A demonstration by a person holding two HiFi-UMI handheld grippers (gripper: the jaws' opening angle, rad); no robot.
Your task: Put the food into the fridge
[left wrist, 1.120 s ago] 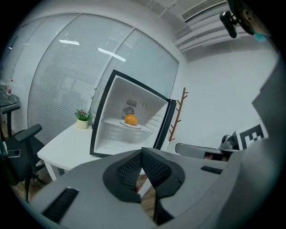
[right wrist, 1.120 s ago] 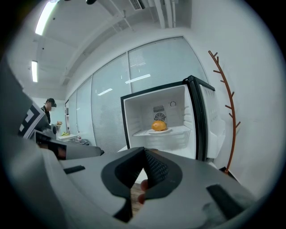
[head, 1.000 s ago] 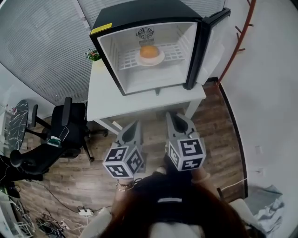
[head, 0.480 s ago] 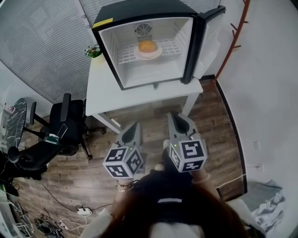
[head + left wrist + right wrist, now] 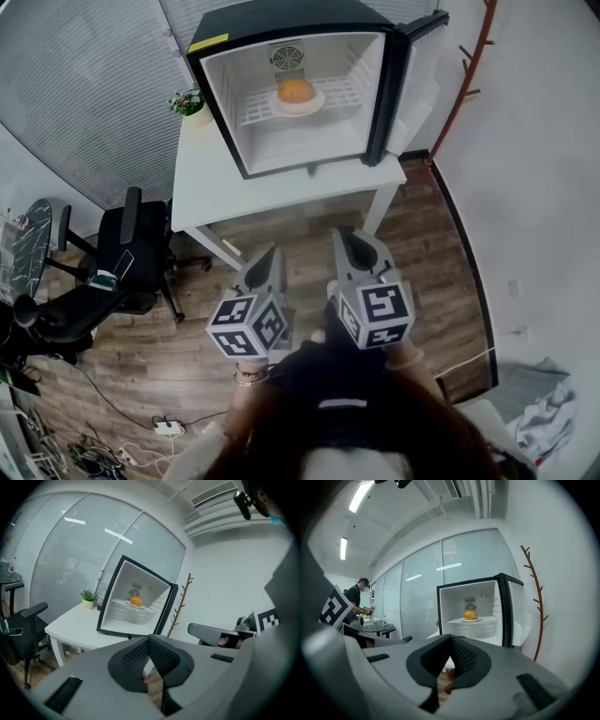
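Note:
A small black fridge point(image 5: 281, 28) stands open on a white table point(image 5: 225, 183), its door point(image 5: 405, 84) swung to the right. Inside, an orange food item point(image 5: 295, 90) rests on a white plate point(image 5: 298, 103) on the wire shelf; the same food point(image 5: 135, 601) point(image 5: 469, 614) shows in both gripper views. My left gripper point(image 5: 266, 262) and right gripper point(image 5: 353, 246) hover side by side over the wooden floor, well short of the table, both shut and empty.
A small potted plant point(image 5: 190, 101) sits on the table's back left corner. A black office chair point(image 5: 112, 272) stands at the left. A reddish coat stand point(image 5: 473, 66) rises by the right wall. Cables and a power strip point(image 5: 169, 427) lie on the floor. A person point(image 5: 357, 599) stands at a far desk.
The fridge and table have slid up and away in the head view as I backed off from them. Both grippers stay shut and empty.

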